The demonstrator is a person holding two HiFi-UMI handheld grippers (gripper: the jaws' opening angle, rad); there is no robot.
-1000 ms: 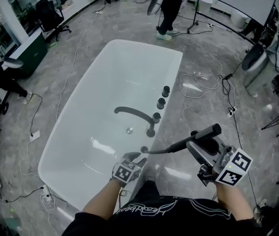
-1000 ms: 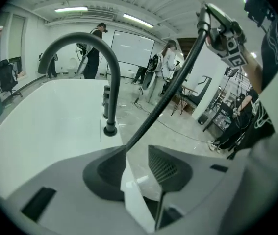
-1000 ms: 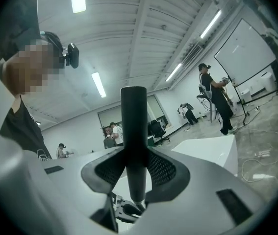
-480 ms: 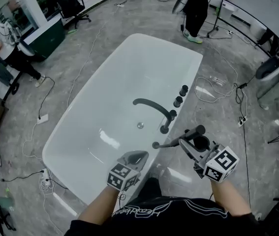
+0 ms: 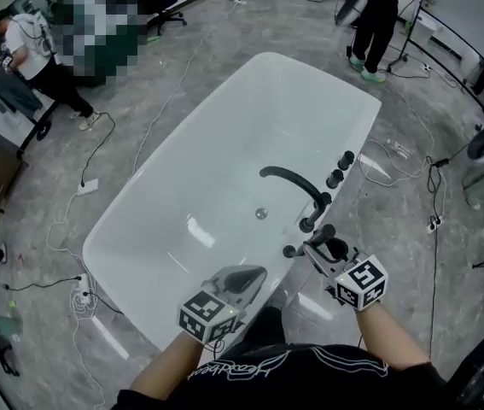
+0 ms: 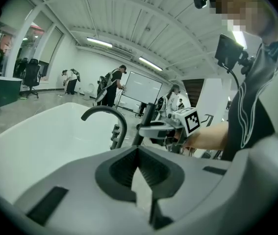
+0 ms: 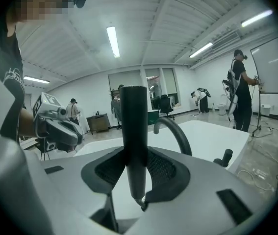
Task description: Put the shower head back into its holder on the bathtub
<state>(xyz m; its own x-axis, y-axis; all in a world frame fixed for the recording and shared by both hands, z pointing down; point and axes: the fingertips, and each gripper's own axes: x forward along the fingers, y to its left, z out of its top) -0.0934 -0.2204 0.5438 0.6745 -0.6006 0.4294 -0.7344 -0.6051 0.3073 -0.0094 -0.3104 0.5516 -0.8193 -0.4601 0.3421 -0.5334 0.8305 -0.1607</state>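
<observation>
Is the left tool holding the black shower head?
No, the left tool is shut with nothing in it, while the right tool grips the shower head.

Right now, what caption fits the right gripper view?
The right gripper clamps a slim black shower head, with the curved black spout of the white bathtub behind.

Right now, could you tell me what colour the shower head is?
The shower head is matte black; the right gripper view shows it best.
</observation>
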